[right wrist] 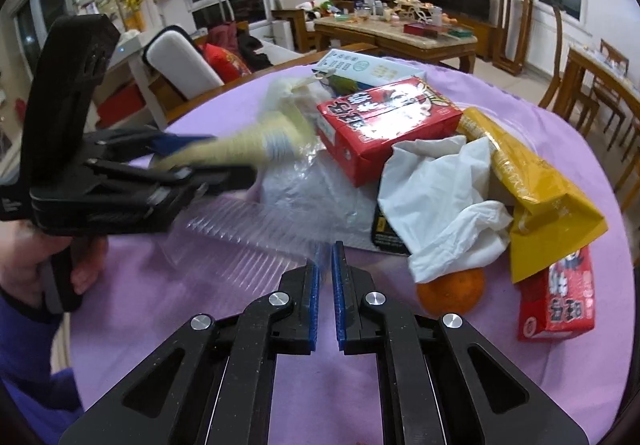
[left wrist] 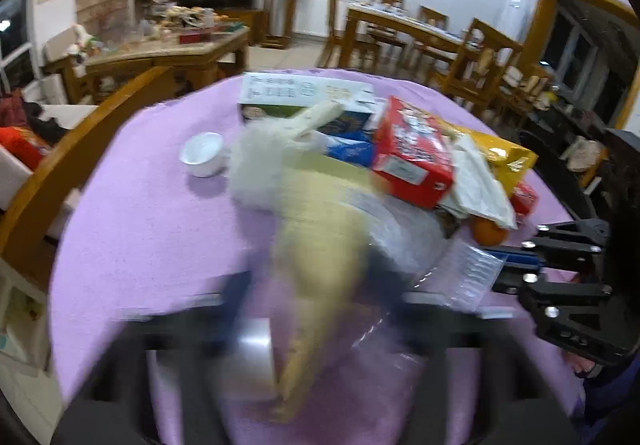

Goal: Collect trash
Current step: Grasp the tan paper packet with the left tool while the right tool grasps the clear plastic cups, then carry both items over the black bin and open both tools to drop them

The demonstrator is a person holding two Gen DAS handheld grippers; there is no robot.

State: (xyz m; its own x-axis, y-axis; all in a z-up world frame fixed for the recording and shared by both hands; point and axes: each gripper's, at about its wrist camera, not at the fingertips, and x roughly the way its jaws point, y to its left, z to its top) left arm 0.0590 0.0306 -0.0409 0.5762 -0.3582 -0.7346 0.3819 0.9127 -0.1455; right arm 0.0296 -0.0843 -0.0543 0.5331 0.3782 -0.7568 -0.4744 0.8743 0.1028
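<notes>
Left gripper point(right wrist: 224, 169) jaws grip the banana peel point(right wrist: 248, 149) lifted left of the red carton point(right wrist: 384, 125), probably for disposal; right gripper point(right wrist: 326, 265) jaws pinch the clear plastic tray point(right wrist: 240, 237).

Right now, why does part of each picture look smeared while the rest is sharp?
Left wrist view: the banana peel and the left hand-held gripper holding it are motion-blurred; the red carton is sharper. Right wrist view: the right hand-held gripper is crisp, nearly closed on the clear plastic tray; the peel is smeared. In both, the fisheye lens bows the purple table.
</notes>
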